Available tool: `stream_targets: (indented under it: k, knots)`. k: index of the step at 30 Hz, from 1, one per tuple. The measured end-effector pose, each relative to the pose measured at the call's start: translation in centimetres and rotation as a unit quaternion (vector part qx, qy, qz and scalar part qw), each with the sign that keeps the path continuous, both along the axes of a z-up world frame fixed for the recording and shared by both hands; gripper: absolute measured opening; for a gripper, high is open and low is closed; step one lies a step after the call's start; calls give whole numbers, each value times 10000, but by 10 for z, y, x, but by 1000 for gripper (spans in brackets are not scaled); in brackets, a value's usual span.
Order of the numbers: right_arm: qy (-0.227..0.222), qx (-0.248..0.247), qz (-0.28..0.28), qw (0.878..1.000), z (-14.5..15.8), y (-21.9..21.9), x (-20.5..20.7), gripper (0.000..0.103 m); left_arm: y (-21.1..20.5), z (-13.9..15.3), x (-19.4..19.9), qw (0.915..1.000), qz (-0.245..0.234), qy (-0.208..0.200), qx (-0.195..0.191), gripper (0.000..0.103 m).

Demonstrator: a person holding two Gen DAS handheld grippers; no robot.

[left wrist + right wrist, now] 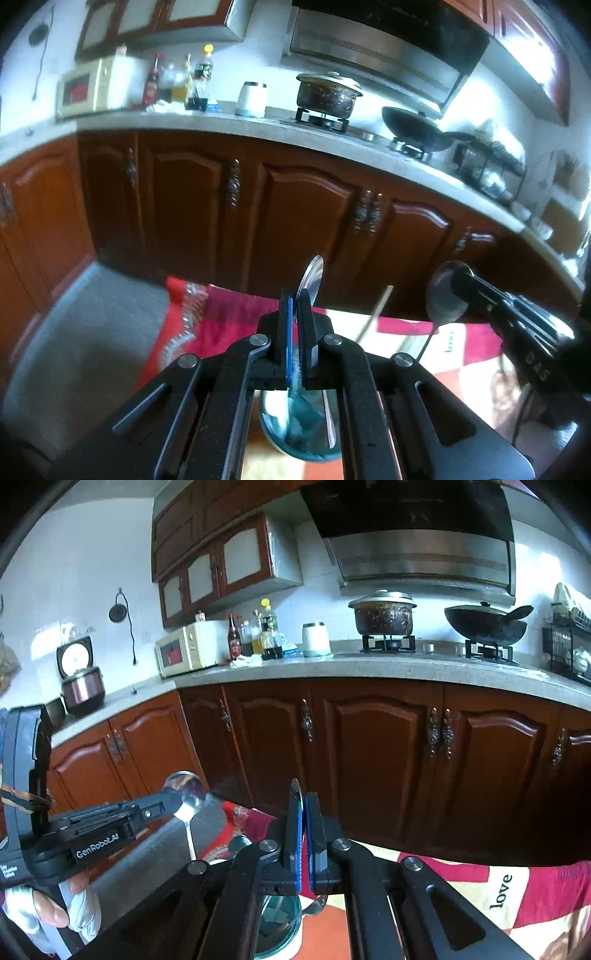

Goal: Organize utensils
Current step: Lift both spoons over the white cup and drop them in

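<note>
**2 spoons pinched, cup waiting below**

The left gripper [300, 306] has its 2 fingers pressed on a metal spoon [312, 275]. The spoon bowl sticks up just past the tips, near the middle of the left wrist view. The handle runs down between the fingers and is hard to follow there.

The right gripper [302, 801] is also pressed tight, on a second spoon [445, 295]. In its own view only a thin edge of this spoon [295, 784] peeks over the tips. In the left wrist view, at the right side, its round bowl sits at the tips and its thin handle hangs down.

I think these spoons are light, stiff and slippery. They are smooth and shiny, so they could turn or slide in the pads. They will not break. The neck, where bowl meets handle, looks like the best spot to hold.

Below the fingers, at the bottom middle of both views, stands a blue-green glass cup [295, 432]. Glass can crack, so go in softly.

The cup is mostly hidden by the gripper arms. Something pale lies in it, but I cannot tell what. A thin pale stick [375, 314] is blurred. The red patterned cloth [517, 893] is cut off at the edges. A gloved hand [55, 912] shows at the lower left of the right wrist view.
</note>
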State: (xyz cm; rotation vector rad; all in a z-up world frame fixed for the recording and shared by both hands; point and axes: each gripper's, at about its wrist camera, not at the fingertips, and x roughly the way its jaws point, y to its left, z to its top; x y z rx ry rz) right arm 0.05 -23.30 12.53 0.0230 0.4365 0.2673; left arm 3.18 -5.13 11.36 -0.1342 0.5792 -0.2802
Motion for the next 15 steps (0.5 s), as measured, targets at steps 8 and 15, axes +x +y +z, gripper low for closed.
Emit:
stream_targets:
  k: [8, 15]
  knots:
    - [160, -332, 65, 9993, -35, 13, 15, 2, -5, -30, 7, 9986, 126, -184, 480, 1]
    - [389, -382, 205, 9983, -56, 17, 9, 2, -10, -47, -1, 9986, 69, -48, 515, 1]
